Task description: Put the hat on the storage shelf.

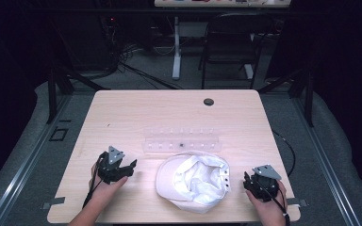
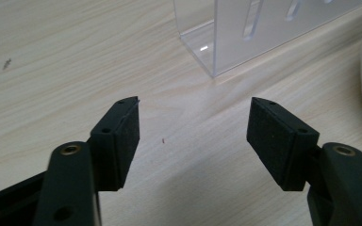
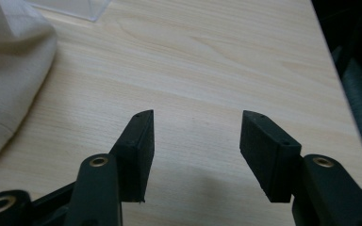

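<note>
Grippers flank a white cap on the wooden table.
Left gripper [image 1: 131,165] and right gripper [image 1: 247,180] rest near the table's [image 1: 122,108] front edge, jaws spread wide with nothing between them; the cap [image 1: 193,181] lies upside down between them, touched by neither, with a clear plastic rack [image 1: 181,140] just beyond it.

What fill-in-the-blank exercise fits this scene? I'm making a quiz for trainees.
1. The white cap lies ____ the two hand-held grippers.
2. The left hand-held gripper has its jaws ____, with nothing between them.
3. The clear plastic rack lies on the table just ____ the cap, farther from the person.
4. The right hand-held gripper is ____ too.

Missing words: between; open; behind; open
</note>
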